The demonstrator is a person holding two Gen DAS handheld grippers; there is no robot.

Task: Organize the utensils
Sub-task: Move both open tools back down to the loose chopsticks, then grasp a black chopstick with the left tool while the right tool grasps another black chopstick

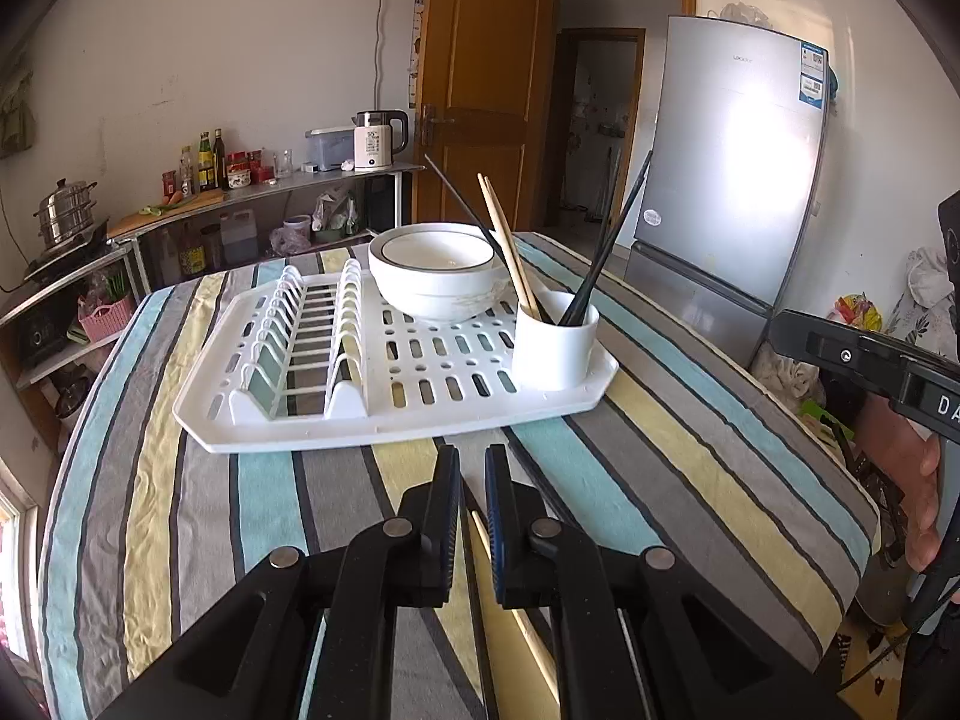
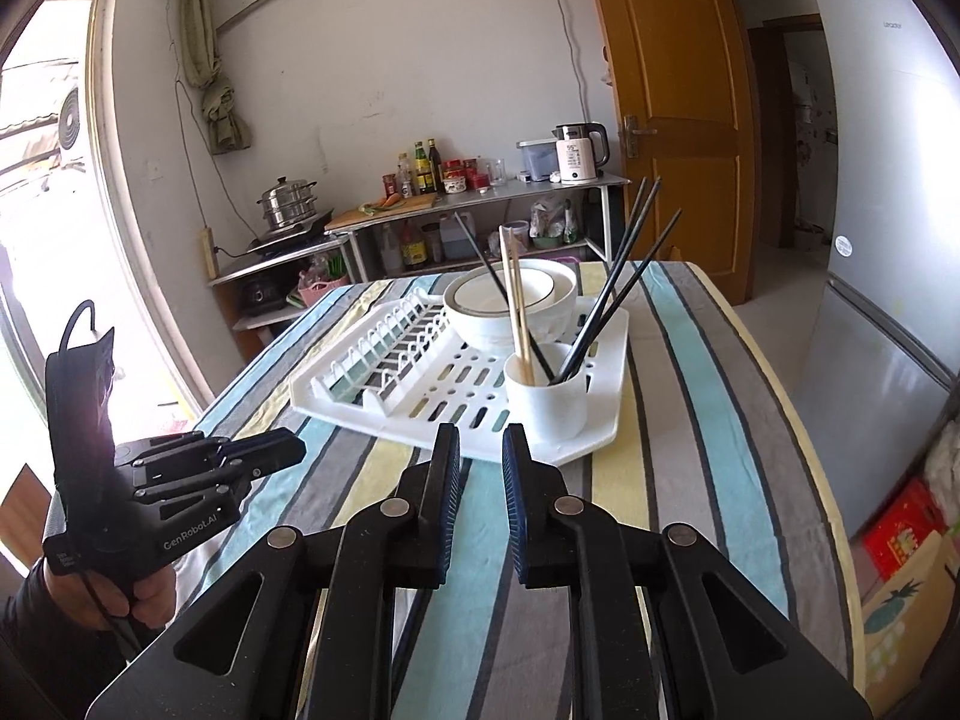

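A white dish rack point(image 1: 336, 426) point(image 2: 384, 414) sits on the striped table. On it stand stacked white bowls point(image 1: 441, 282) point(image 2: 510, 306) and a white utensil cup point(image 1: 555, 342) point(image 2: 549, 396) holding black chopsticks point(image 1: 606, 246) point(image 2: 624, 282) and wooden chopsticks point(image 1: 507, 240) point(image 2: 517, 300). One wooden chopstick point(image 1: 510, 606) lies on the cloth under my left gripper point(image 1: 472, 462), whose jaws stand narrowly apart and empty. My right gripper point(image 2: 480, 441) is open and empty, just short of the rack's near edge. The left gripper also shows at the left of the right wrist view point(image 2: 264, 456).
The table's striped cloth point(image 1: 690, 450) point(image 2: 708, 396) ends at a right edge near a silver fridge point(image 1: 732, 168) point(image 2: 888, 240). A wooden door point(image 1: 480, 84) and a shelf with kettle, bottles and a steamer pot point(image 2: 288, 201) stand behind.
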